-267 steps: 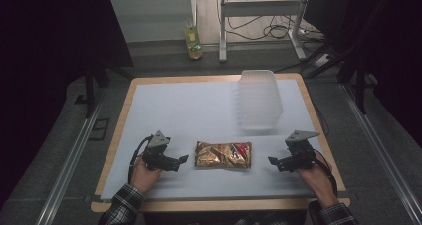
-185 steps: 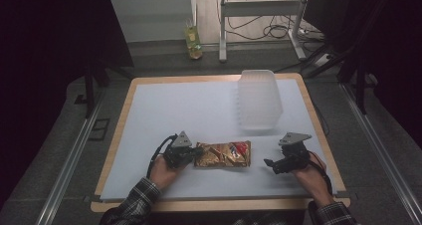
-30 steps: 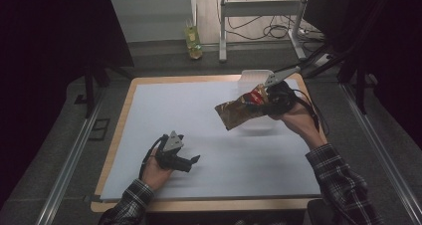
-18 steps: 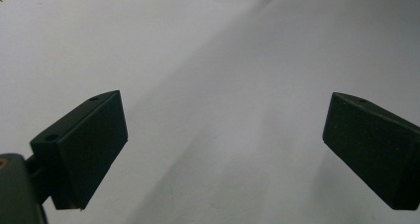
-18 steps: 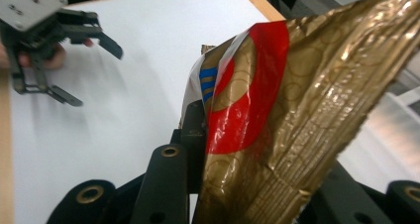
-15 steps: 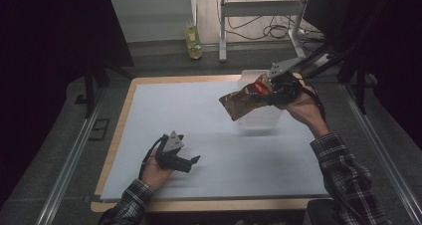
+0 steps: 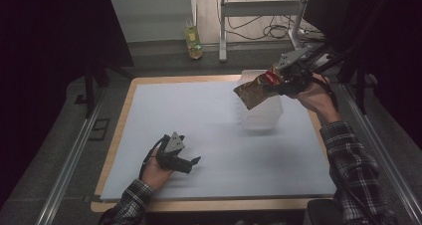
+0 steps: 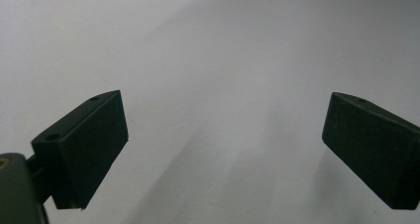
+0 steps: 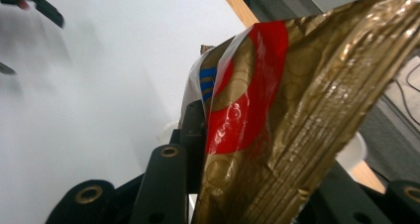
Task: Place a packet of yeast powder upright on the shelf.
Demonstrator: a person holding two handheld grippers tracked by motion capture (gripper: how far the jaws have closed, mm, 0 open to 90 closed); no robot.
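The table [image 7: 119,135] is carrying a white mat [image 7: 199,120] that is covering nearly its whole top, with a wooden edge showing around it. A clear plastic tub [image 7: 261,110] is standing on the mat toward the far right side.

The right gripper [image 7: 286,78] is hanging in the air above the tub, held in the person's right hand [image 7: 313,93]. Its jaws are pinching one end of a gold packet [image 7: 254,90] with a red band. The packet is off the table, slanting down and to the left from the jaws, its lower end in front of the tub's upper rim. In the right gripper view, the packet [image 9: 277,115] is rising between the jaws, its crimped edge lying to the right.

The left gripper [image 7: 176,155] is resting low over the mat near the front left, well apart from the tub. In the left gripper view, its jaws are standing spread wide with nothing between them, bare mat [image 8: 223,60] beneath.
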